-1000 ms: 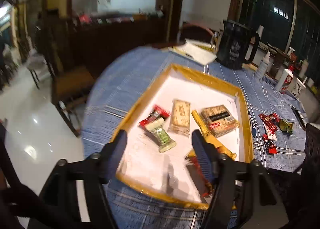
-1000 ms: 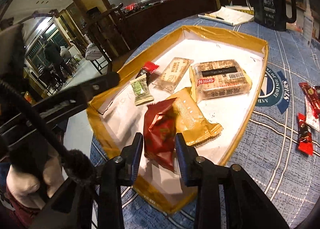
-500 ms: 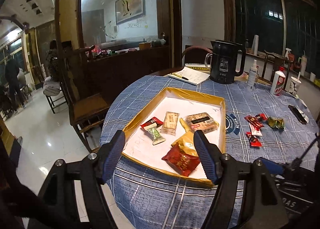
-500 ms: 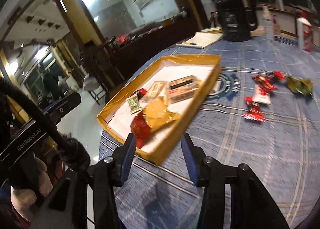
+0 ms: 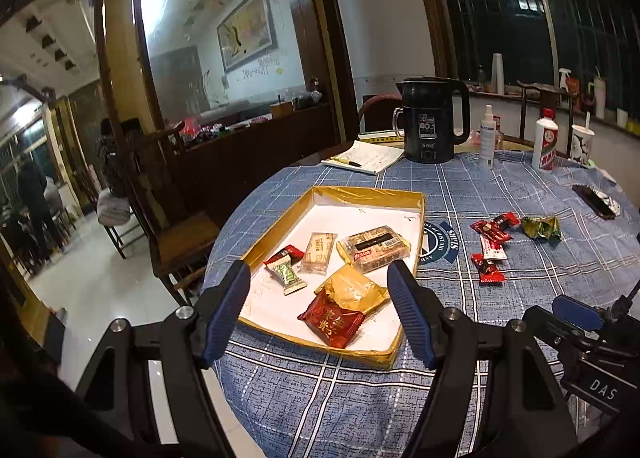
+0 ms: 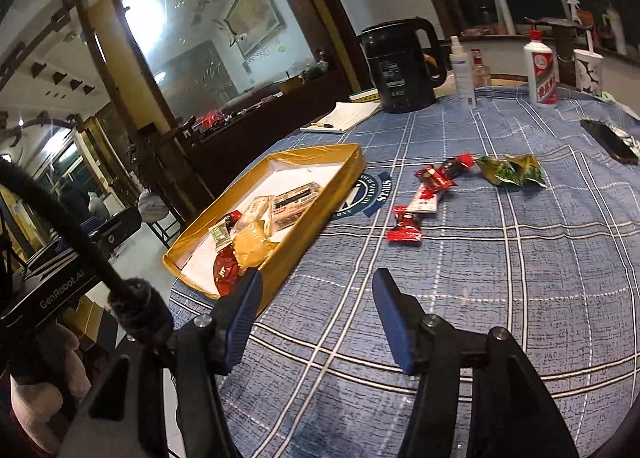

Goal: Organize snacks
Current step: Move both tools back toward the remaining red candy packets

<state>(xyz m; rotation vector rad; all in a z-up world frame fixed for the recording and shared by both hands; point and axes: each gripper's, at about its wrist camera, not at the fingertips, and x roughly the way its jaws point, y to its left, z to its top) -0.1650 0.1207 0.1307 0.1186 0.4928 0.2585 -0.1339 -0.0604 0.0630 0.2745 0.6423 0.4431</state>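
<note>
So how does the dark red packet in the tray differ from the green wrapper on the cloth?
The dark red packet lies inside the tray, partly under a gold packet; the green wrapper lies outside it on the cloth, touching no other snack. The red one is flat and squarish, the green one crumpled and longer. Both lie loose, held by no gripper.

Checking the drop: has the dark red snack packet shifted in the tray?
Yes. The dark red packet was between the right jaws; now it lies free in the gold tray, overlapping the gold packet.
</note>
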